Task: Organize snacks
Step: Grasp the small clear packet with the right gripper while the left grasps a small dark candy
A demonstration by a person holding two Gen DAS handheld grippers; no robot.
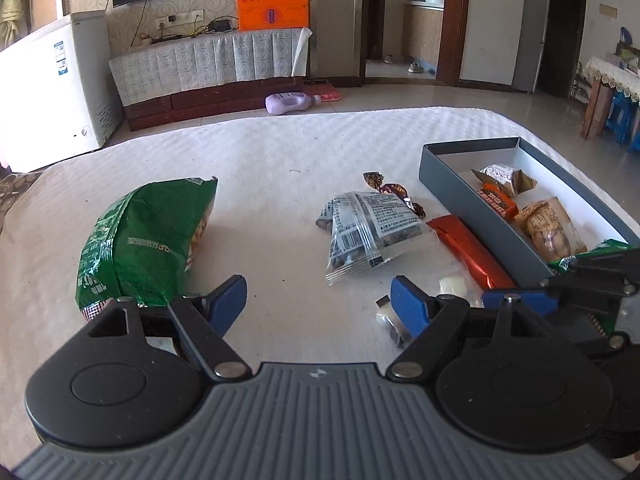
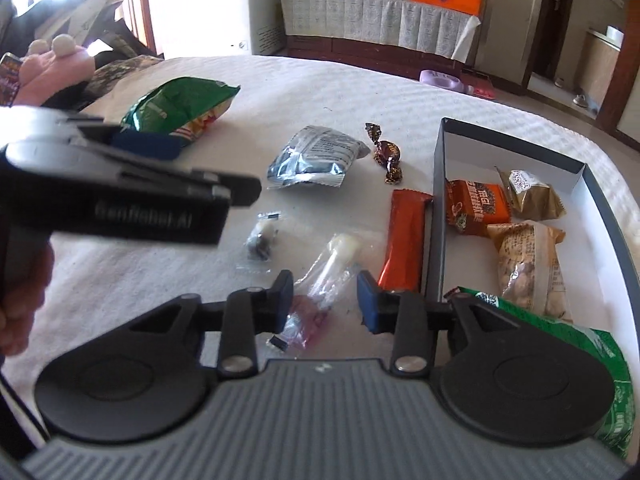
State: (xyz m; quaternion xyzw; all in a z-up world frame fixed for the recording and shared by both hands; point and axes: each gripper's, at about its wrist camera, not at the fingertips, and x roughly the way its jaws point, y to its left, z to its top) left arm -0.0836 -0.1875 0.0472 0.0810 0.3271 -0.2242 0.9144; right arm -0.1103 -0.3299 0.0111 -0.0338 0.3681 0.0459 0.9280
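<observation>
Both grippers hang low over the white bedspread (image 1: 280,148) with nothing between their pads: the left gripper (image 1: 318,306) stands wide, the right gripper (image 2: 325,300) at a narrower gap, straddling but not pinching the clear lollipop wrapper (image 2: 326,268) lying under it. Snacks are split between sorted and loose, which seems the reason for the layout: the grey box (image 2: 438,200) at three o'clock already holds an orange packet (image 2: 476,206), a gold packet (image 2: 532,192) and a peanut bag (image 2: 528,268), with a green bag (image 2: 600,344) draped over its near corner. Loose items sit within easy reach of the box: the orange bar (image 2: 404,240) just beside its left wall, a silver pouch (image 2: 312,156) and brown candies (image 2: 386,152) toward twelve o'clock, a small dark sweet (image 2: 262,240) at ten, and the large green chip bag (image 1: 148,240) far off at nine. The box's far end is bare, so I judge there is room for more. Its upright wall must be cleared from above, and the left gripper crowds the right one's nine o'clock side.
</observation>
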